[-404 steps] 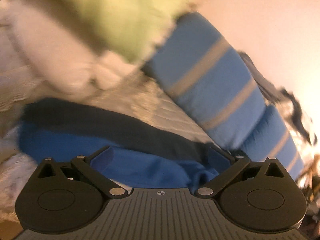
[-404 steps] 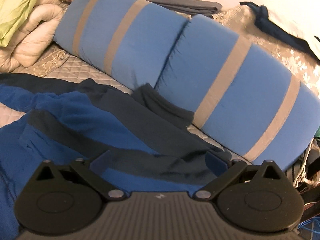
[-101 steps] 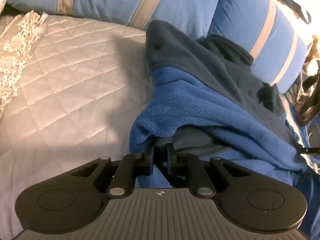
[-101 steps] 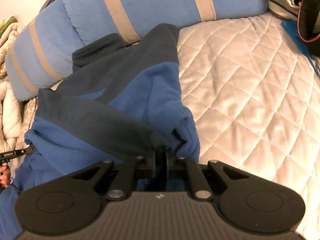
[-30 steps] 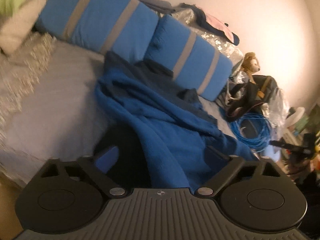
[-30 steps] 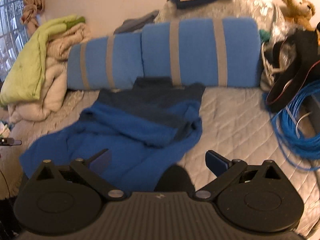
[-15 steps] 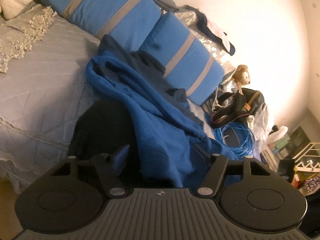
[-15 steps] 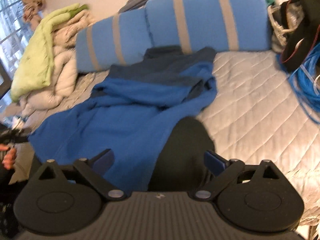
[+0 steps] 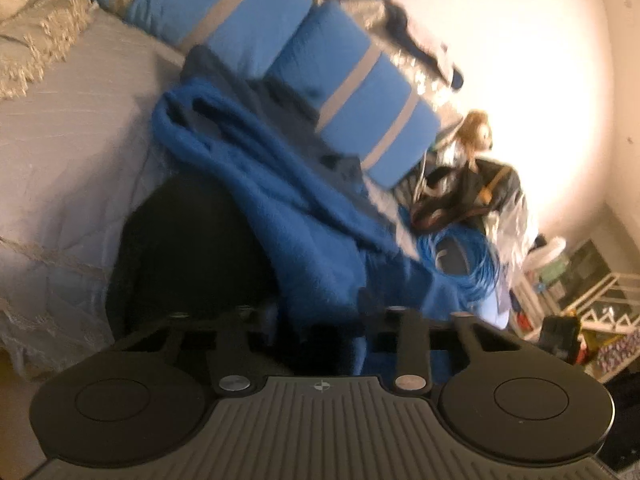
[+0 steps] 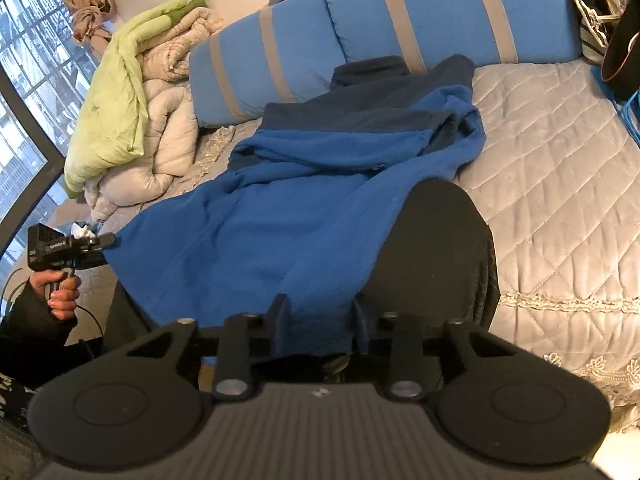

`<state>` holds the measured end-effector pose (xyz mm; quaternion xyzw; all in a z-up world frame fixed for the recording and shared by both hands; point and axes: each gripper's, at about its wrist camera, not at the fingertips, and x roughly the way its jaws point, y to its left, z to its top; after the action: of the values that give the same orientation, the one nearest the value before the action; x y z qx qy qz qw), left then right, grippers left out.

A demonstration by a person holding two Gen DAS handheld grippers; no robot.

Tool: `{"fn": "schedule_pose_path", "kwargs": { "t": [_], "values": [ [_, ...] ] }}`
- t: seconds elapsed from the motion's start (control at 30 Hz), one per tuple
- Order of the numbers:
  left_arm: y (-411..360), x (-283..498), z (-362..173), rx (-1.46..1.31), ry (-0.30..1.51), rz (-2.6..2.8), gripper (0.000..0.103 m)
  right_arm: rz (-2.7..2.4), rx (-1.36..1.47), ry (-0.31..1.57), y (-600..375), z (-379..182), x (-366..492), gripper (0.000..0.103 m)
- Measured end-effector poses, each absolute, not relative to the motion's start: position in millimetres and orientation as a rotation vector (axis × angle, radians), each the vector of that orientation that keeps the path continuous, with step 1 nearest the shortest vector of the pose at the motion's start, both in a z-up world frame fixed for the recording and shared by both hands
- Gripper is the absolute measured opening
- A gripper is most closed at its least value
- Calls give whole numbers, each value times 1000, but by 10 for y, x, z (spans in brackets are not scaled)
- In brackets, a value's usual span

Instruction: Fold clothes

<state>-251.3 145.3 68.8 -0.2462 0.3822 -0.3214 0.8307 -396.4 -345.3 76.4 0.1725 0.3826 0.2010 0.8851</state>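
Observation:
A blue fleece garment (image 10: 288, 216) with a navy upper part lies spread on the quilted bed (image 10: 560, 184), its hem hanging toward me over the front edge. My right gripper (image 10: 318, 316) is closing its jaws on that hem, and the fabric fills the gap between the fingers. In the blurred left wrist view my left gripper (image 9: 318, 316) is closing too, with the blue fleece (image 9: 304, 216) bunched between its fingers. The right wrist view shows the left gripper (image 10: 108, 240) at the hem's left corner, held by a hand (image 10: 60, 292).
A person's black-trousered knee (image 10: 432, 248) presses against the bed's lace-trimmed front edge. Blue striped bolsters (image 10: 440, 12) line the back. A green and beige bedding pile (image 10: 132, 92) sits at the left. A blue cable coil (image 9: 460, 264) and a black bag (image 9: 472, 196) lie at the right end.
Both grippers had wide-open jaws above the hem; they have sunk toward it and the jaws have drawn in around the blue fabric.

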Motion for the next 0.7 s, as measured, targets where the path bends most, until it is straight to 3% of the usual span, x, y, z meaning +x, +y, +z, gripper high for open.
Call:
{"fn": "schedule_pose_path", "kwargs": {
  "t": [0.17, 0.47, 0.7],
  "values": [
    [1365, -2519, 730, -499, 786, -688, 13, 388, 321, 755, -3351, 891, -3928, 11],
    [1664, -2685, 1213, -538, 592, -669, 10, 325, 429, 492, -3582, 1429, -3942, 9],
    [1809, -2979, 1368, -577, 534, -726, 9, 341, 564, 427, -3791, 1455, -4115, 9]
  ]
}}
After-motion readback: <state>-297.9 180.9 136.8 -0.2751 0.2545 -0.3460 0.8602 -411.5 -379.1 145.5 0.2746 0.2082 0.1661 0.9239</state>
